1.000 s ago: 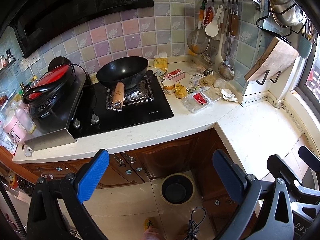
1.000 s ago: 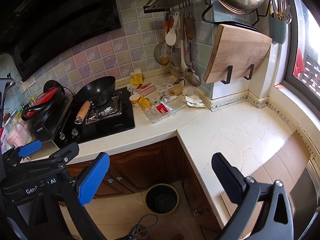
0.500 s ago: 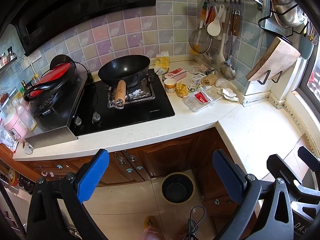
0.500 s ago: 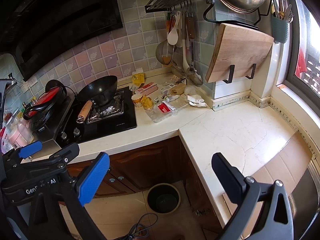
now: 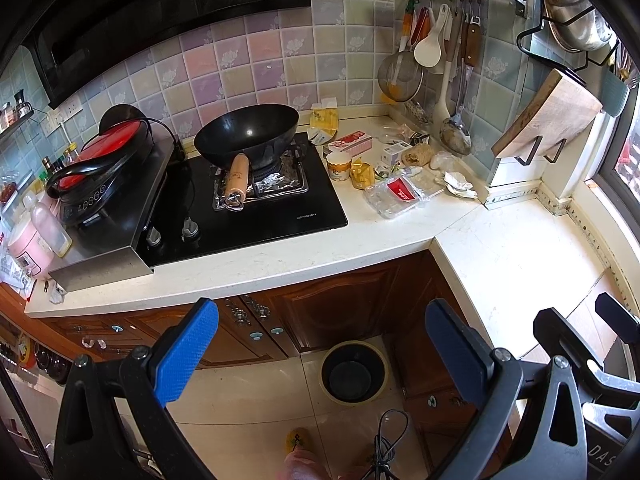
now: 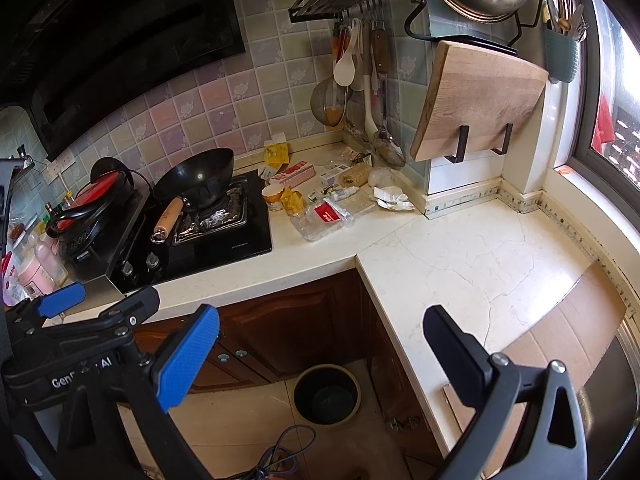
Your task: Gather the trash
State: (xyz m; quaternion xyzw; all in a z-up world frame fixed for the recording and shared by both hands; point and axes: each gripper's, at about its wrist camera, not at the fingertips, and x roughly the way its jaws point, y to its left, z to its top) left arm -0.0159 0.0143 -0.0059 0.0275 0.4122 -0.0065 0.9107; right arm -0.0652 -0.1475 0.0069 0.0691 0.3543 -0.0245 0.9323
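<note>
The trash is gathered on the cream stone countertop [image 5: 256,268] just right of the black glass gas hob [image 5: 256,208]: a clear plastic clamshell tray with a red label [image 5: 394,196], a crumpled yellow wrapper [image 5: 363,174], a white paper cup with an orange band [image 5: 338,163], a flat pink and white carton [image 5: 352,143] and a wad of crumpled white paper [image 5: 458,186] farthest from the hob. All of it is judged to be light. The tray is thin and springy and is likely to buckle or slip if pinched flat, so an edge or its rim is the better hold; the wrapper and paper are soft and can be pinched anywhere; the cup is best taken by its rim wall. A black wok with a wooden handle [image 5: 248,136] sits on the hob. On the floor below the hob side of the counter, a round dark waste bin with a pale rim [image 5: 354,376] stands by the brown wooden cabinets [image 5: 344,308]. The left gripper [image 5: 322,352] and right gripper [image 6: 320,354] are held well short of the hob, each with fingers spread wide and nothing between them.
</note>
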